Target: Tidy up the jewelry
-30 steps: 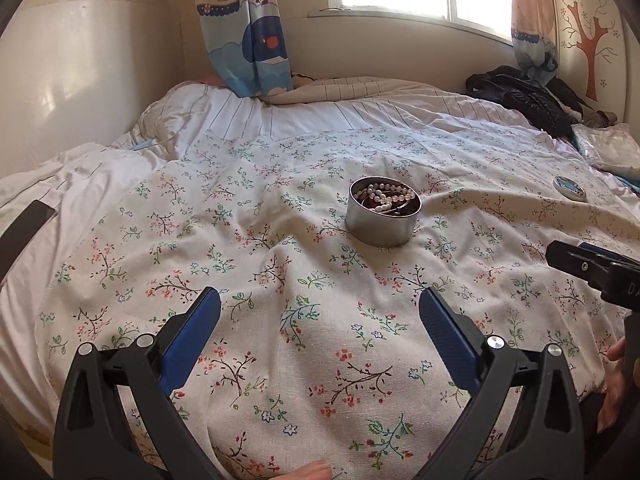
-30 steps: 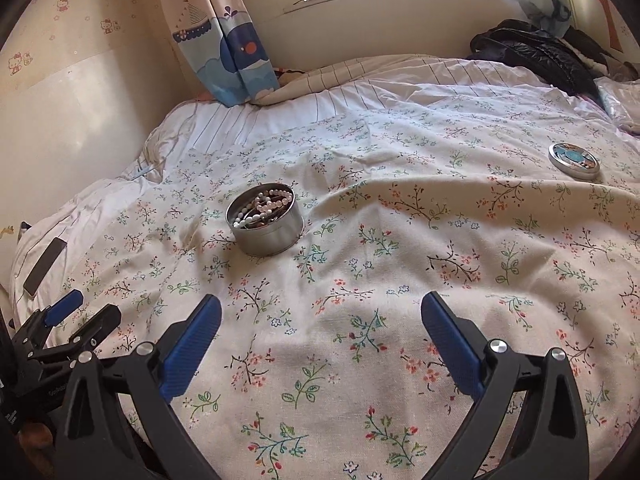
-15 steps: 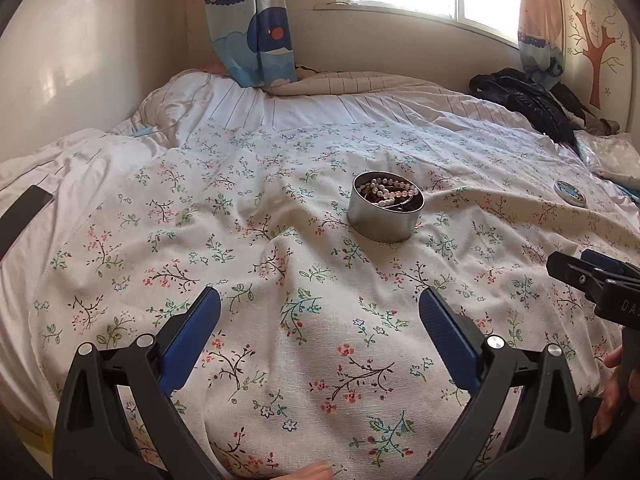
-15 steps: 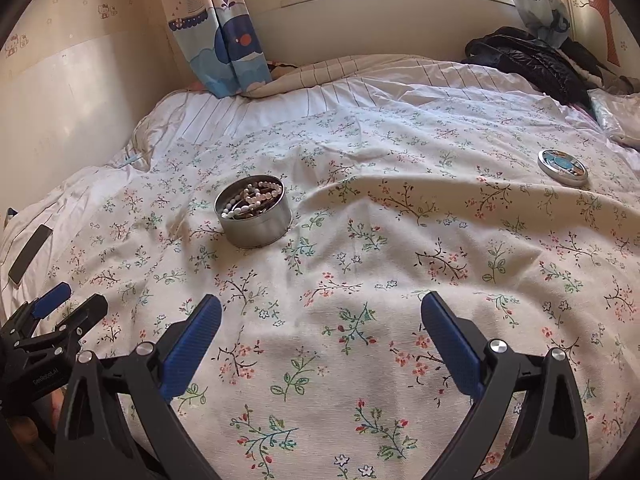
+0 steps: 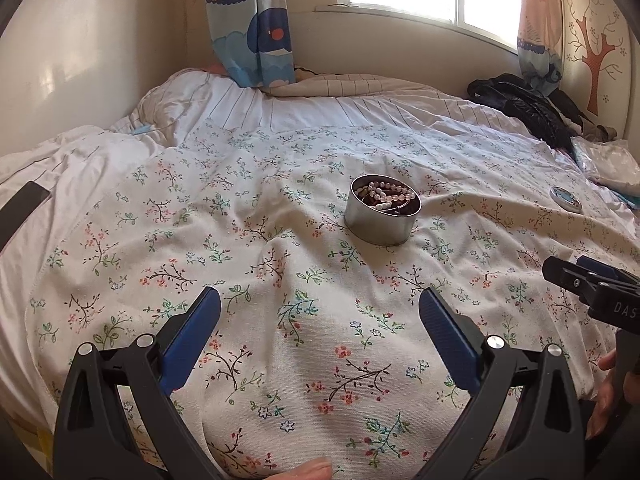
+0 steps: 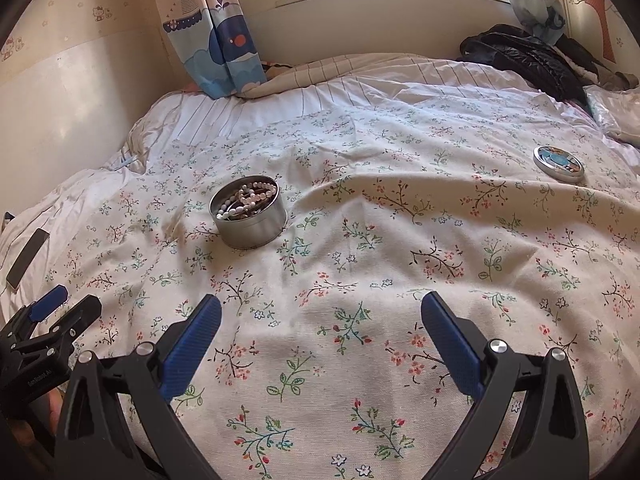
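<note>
A round metal tin (image 5: 383,220) stands open on the floral bedspread, filled with bead bracelets (image 5: 390,194). It also shows in the right wrist view (image 6: 250,216). Its lid (image 6: 559,163) lies flat far to the right, also seen small in the left wrist view (image 5: 565,199). My left gripper (image 5: 320,308) is open and empty, held above the bed short of the tin. My right gripper (image 6: 320,312) is open and empty, near the front, with the tin ahead to its left and the lid ahead to its right.
A black jacket (image 6: 524,58) lies at the back right of the bed. A dark phone (image 6: 28,258) lies at the left edge. A clear plastic bag (image 5: 608,162) sits at the right. Curtains (image 5: 250,24) and a wall close the back.
Both grippers have drawn back and risen slightly; the view tilts up, showing more wall and window. The tin, lid and beads have not moved. Both jaws stay open.
</note>
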